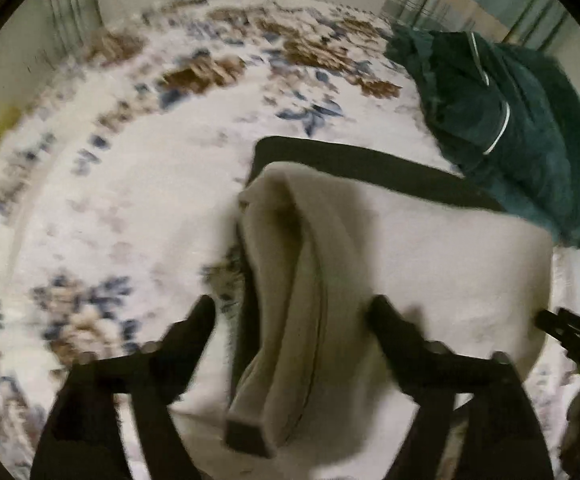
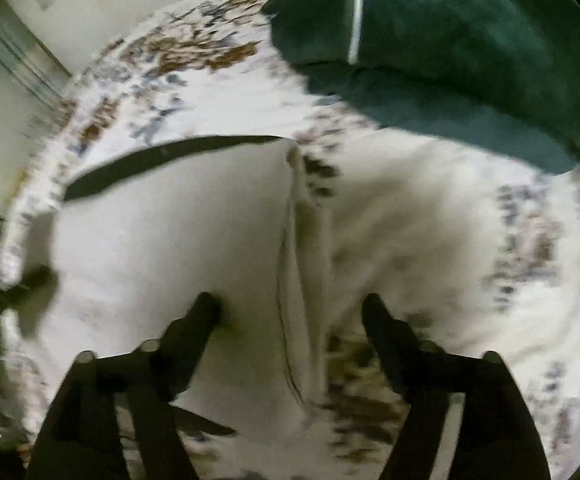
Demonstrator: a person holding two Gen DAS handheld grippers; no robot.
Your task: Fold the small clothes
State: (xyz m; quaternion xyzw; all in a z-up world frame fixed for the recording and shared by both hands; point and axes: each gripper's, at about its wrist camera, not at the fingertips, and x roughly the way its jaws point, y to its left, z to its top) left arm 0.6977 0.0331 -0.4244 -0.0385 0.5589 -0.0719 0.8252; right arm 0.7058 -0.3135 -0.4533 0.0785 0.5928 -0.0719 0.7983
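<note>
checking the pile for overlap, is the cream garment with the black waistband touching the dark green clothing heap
Touching. In the left wrist view the cream garment's black waistband runs under the edge of the dark green heap, no floral bedsheet showing between.

Cream garment (image 1: 429,248) – black band; teal clothes (image 1: 521,128); floral brown-blue bedsheet (image 1: 130,168).

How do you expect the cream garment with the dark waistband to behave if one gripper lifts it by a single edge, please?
The cream garment will probably droop and unfold, since its raised fold already sags softly. It looks light, lying thin on the floral bedsheet. Its dark waistband may hang a little firmer.
</note>
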